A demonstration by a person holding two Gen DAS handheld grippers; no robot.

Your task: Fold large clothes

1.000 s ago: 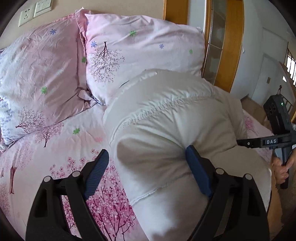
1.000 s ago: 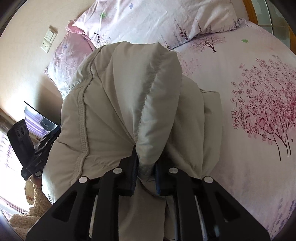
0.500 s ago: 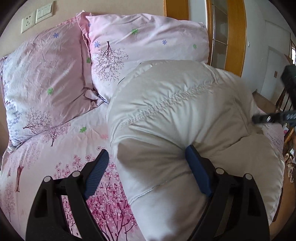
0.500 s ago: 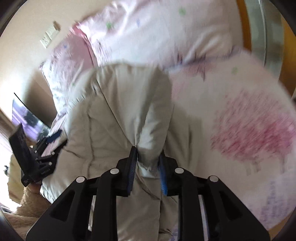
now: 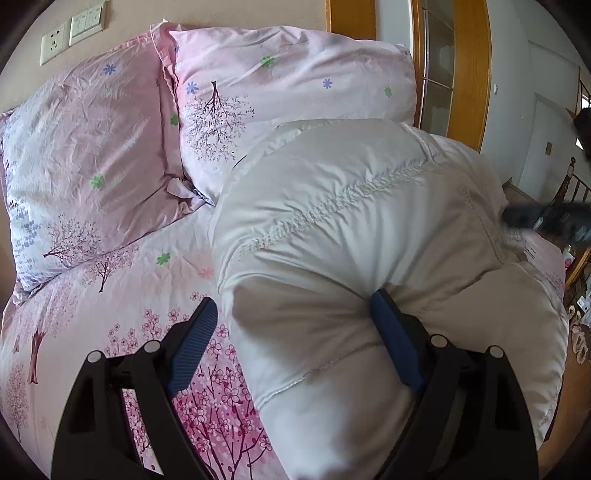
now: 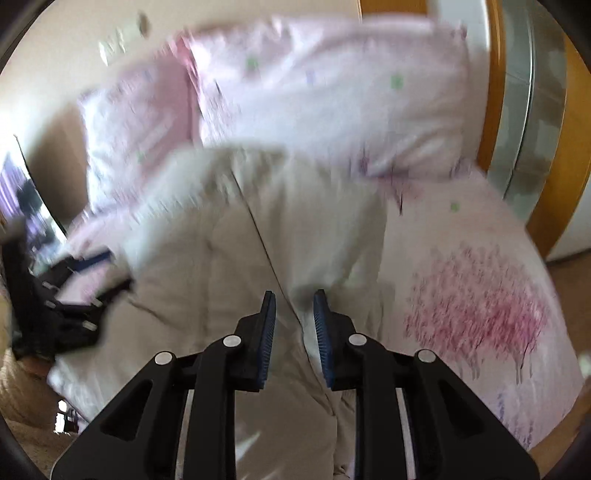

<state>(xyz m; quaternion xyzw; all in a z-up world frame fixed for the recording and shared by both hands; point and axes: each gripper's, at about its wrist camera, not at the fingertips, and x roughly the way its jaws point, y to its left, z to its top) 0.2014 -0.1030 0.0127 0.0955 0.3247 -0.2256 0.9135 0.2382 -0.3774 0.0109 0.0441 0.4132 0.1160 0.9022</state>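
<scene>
1. Left wrist view, your left gripper (image 5: 291, 332): jaws spread wide, blue ribbed pads facing each other. The right-hand pad presses into a bulge of the cream padded jacket (image 5: 354, 236); the left-hand pad hangs over the floral bedspread (image 5: 110, 295), touching nothing. Nothing is clamped.
2. Same view, jacket: bunched in a puffy mound on the bed, toward its right edge, with a gathered seam running across the top. Its far end lies against the lower edge of the right pillow (image 5: 295, 81).
3. Same view, bed head: two pink floral pillows side by side against the wall, the left pillow (image 5: 81, 155) overlapping the right one's edge. A socket and switch plate (image 5: 72, 31) sits on the wall above them.
4. Same view, right margin: a blurred dark object just past the jacket; you cannot tell what it is.
5. Right wrist view, heavily blurred, your right gripper (image 6: 294, 325): pads parted by a narrow gap, holding no cloth. The jacket (image 6: 229, 258) lies below and ahead of them, spread on the bedspread (image 6: 472, 295).
6. Same view, left edge: your left gripper (image 6: 85, 280) sits at the jacket's far side.
</scene>
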